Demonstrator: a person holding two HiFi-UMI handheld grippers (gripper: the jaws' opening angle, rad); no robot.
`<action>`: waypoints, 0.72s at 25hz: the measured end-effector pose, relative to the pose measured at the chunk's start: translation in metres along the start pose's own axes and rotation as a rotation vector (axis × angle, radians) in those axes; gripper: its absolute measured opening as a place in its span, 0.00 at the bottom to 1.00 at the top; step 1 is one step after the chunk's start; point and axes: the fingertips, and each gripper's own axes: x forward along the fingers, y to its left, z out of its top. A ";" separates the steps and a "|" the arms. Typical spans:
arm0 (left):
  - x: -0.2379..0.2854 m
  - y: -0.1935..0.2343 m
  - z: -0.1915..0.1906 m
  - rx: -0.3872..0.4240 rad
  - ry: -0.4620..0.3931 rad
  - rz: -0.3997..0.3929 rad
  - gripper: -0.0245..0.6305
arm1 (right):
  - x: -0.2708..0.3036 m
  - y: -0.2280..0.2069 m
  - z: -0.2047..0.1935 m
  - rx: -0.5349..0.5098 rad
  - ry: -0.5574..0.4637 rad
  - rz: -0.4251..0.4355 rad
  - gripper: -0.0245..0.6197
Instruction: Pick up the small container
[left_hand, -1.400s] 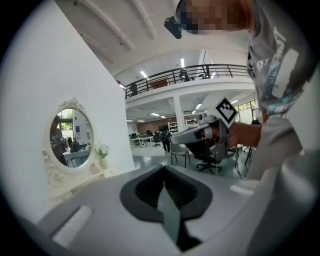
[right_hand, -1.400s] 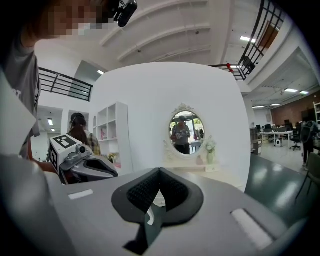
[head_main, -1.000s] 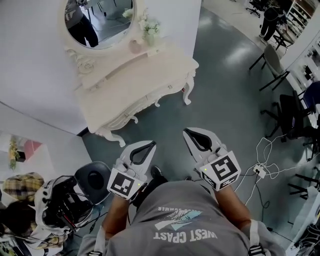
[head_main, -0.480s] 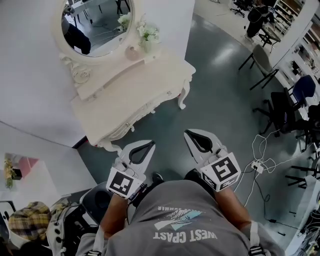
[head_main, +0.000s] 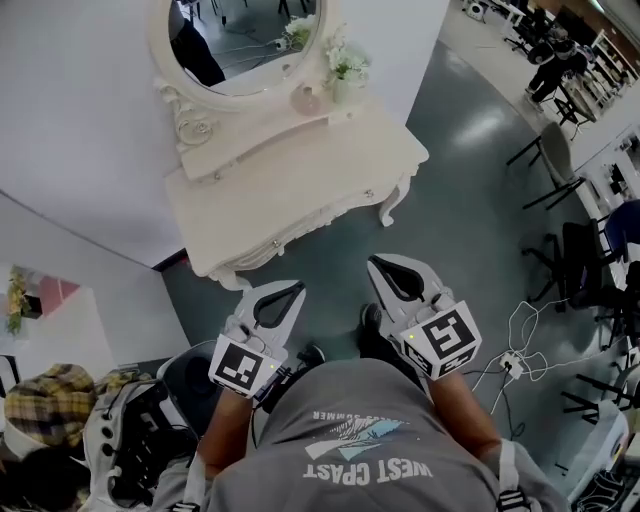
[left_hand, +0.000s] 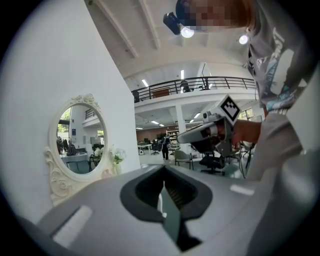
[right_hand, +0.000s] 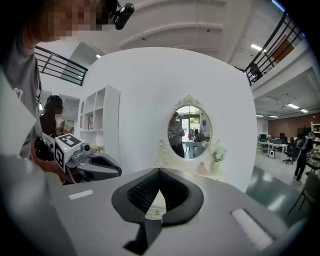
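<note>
The small container (head_main: 305, 98), a pale pink jar, stands on the raised back shelf of the white dressing table (head_main: 300, 185), below the oval mirror (head_main: 250, 40) and beside a vase of white flowers (head_main: 347, 68). In the right gripper view the small container (right_hand: 201, 169) shows far ahead, left of the vase (right_hand: 216, 159). My left gripper (head_main: 290, 288) and right gripper (head_main: 378, 263) are held side by side over the floor, short of the table's front edge. Both are shut with nothing between the jaws. The left gripper (left_hand: 164, 170) points past the mirror (left_hand: 80, 145).
A black stool (head_main: 185, 375) and a heap of gear (head_main: 130, 450) sit at my lower left. Chairs (head_main: 555, 160) and a cable with a power strip (head_main: 515, 360) lie to the right. A white shelf unit (right_hand: 100, 125) stands left of the table.
The dressing table has shifted rightward and nearer in the head view as the person moves. Both grippers keep their place before the body, still shut.
</note>
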 end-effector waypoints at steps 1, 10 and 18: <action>-0.001 0.002 0.002 -0.009 0.004 0.024 0.04 | 0.002 0.000 0.003 -0.003 -0.003 0.022 0.04; 0.046 0.020 0.007 -0.029 0.066 0.172 0.04 | 0.034 -0.053 0.011 -0.023 -0.027 0.178 0.04; 0.130 0.027 0.014 -0.031 0.092 0.257 0.04 | 0.058 -0.136 0.001 -0.010 -0.039 0.274 0.04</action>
